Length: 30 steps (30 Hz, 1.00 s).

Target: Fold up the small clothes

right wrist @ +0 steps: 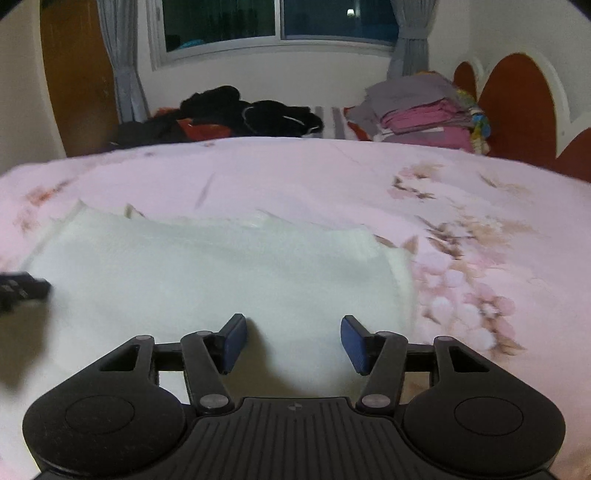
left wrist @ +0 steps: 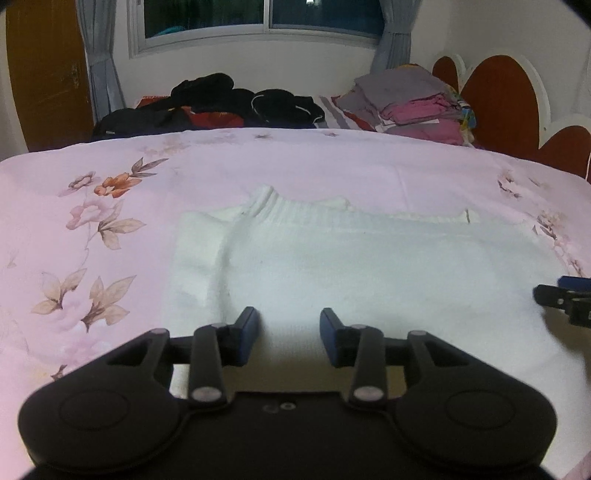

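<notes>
A white knitted sweater (left wrist: 351, 266) lies flat on the pink flowered bedspread (left wrist: 92, 229), its ribbed collar towards the far side and one sleeve folded in over its left part. My left gripper (left wrist: 290, 332) hangs open above the sweater's near edge, with nothing between its blue pads. In the right wrist view the same sweater (right wrist: 207, 280) fills the left and middle. My right gripper (right wrist: 293, 339) is open over the sweater's near right part, empty. Each gripper's tip shows at the edge of the other's view: the right one (left wrist: 565, 299) and the left one (right wrist: 22, 290).
At the far side of the bed lie a heap of dark clothes (left wrist: 221, 103) and a stack of folded grey and pink clothes (left wrist: 413, 103). A red and white headboard (left wrist: 498, 99) stands at the right. A window with grey curtains (left wrist: 258, 18) is behind.
</notes>
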Tool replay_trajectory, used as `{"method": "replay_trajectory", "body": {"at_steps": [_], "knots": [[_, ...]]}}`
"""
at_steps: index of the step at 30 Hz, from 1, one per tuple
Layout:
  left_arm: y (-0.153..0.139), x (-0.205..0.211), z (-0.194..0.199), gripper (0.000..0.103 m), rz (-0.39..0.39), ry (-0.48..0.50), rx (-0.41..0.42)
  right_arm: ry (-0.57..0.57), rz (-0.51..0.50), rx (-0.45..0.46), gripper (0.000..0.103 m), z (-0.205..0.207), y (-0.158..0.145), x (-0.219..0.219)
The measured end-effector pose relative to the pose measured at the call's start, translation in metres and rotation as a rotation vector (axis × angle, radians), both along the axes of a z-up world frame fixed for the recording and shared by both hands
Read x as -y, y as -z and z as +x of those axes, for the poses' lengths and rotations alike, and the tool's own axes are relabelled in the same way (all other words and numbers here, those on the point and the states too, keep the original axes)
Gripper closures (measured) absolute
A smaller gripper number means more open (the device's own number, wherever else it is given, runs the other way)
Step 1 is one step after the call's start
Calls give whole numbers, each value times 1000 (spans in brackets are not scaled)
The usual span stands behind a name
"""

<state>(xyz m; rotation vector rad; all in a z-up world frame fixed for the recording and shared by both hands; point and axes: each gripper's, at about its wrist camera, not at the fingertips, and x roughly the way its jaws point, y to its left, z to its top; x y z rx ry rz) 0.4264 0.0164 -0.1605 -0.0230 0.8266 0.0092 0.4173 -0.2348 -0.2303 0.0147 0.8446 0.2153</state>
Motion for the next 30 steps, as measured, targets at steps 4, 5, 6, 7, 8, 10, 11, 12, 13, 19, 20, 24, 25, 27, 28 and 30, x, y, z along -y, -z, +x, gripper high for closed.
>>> {"method": "replay_trajectory", "body": {"at_steps": [4,5,6,7,8,10,11,12,13,19,20,24,25,27,28,30], "knots": [[-3,0,-2,66,4,-5,-13,11,39,7,47,-11,-9,6],[-3,1,-3,65,8,-5,-14,4,42,6,47,-15,-10,5],[-3,2,-4,65,12,-3,-15,-4,38,4,47,-19,-10,4],[-3,3,-5,64,16,-2,-15,-8,25,2,47,-23,-9,2],[-3,3,-6,63,16,-1,-17,-6,14,1,47,-26,-8,2],[-3,2,-7,62,16,3,-20,14,-7,-10,48,-31,-4,6],[-4,2,-8,62,16,6,-21,29,-5,-15,48,-33,-4,9],[-5,2,-8,61,16,10,-23,43,7,-20,48,-34,-6,13],[-6,1,-9,60,14,14,-24,54,19,-19,48,-37,-9,16],[-12,-3,-34,48,-40,51,-12,66,24,-34,47,-67,-18,18],[-11,-4,-40,47,-42,58,-10,68,18,-38,47,-71,-18,17],[2,-8,-56,47,-32,87,-31,63,-11,-64,47,-85,-14,11],[6,-9,-59,46,-28,97,-35,63,-41,-79,47,-87,-8,10],[7,-10,-64,46,-12,114,-18,87,-40,-95,47,-90,-1,16],[6,-10,-65,46,-12,117,-23,117,-24,-107,47,-91,-2,20],[1,-12,-67,45,-32,110,-39,144,-20,-92,48,-96,-12,21]]}}
